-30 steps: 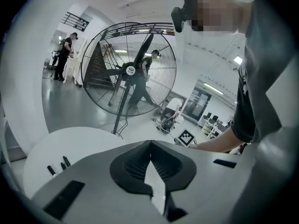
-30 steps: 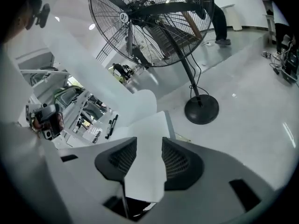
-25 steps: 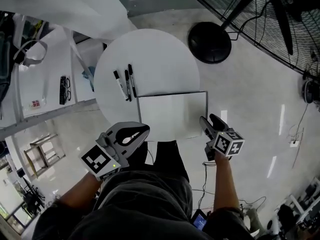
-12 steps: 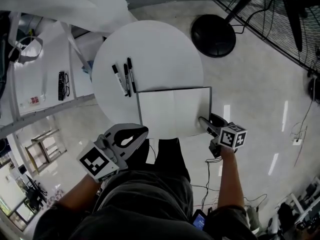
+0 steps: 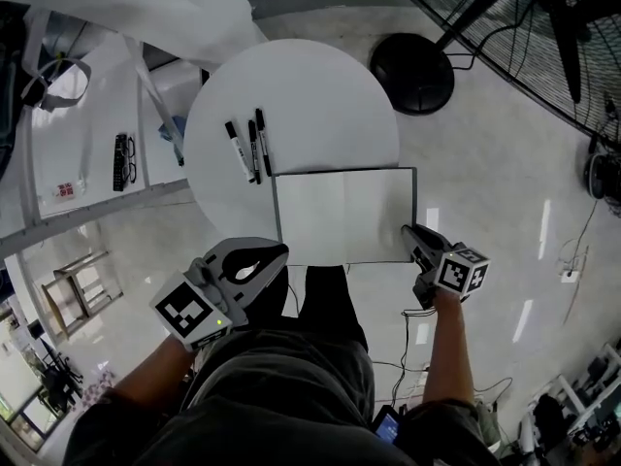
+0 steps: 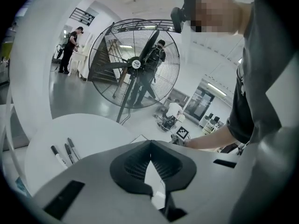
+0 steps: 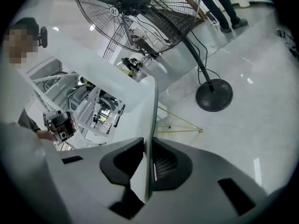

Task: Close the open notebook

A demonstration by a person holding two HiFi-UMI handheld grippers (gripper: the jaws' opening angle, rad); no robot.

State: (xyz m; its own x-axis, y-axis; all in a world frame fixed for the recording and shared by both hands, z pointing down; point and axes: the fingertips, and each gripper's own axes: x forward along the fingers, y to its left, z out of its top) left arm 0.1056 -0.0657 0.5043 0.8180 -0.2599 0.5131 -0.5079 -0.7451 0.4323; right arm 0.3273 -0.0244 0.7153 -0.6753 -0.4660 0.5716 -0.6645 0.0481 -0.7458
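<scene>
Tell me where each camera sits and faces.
Head view: on the person's head, facing steeply down at the table and open notebook; both forearms, left gripper and right gripper show.
Left gripper view: behind its shut jaws, facing across the table toward the fan; the person's torso and right arm show.
Right gripper view: behind jaws closing on the notebook's edge, facing the fan; the left gripper shows.
Both gripper views share the fan.

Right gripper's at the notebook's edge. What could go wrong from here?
1. The right gripper is closing its jaws on only the notebook's thin right edge near the corner; it may slip or lift a single sheet.
2. The notebook overhangs the round table and the left gripper isn't pinning it, so it could slide toward the markers.
</scene>
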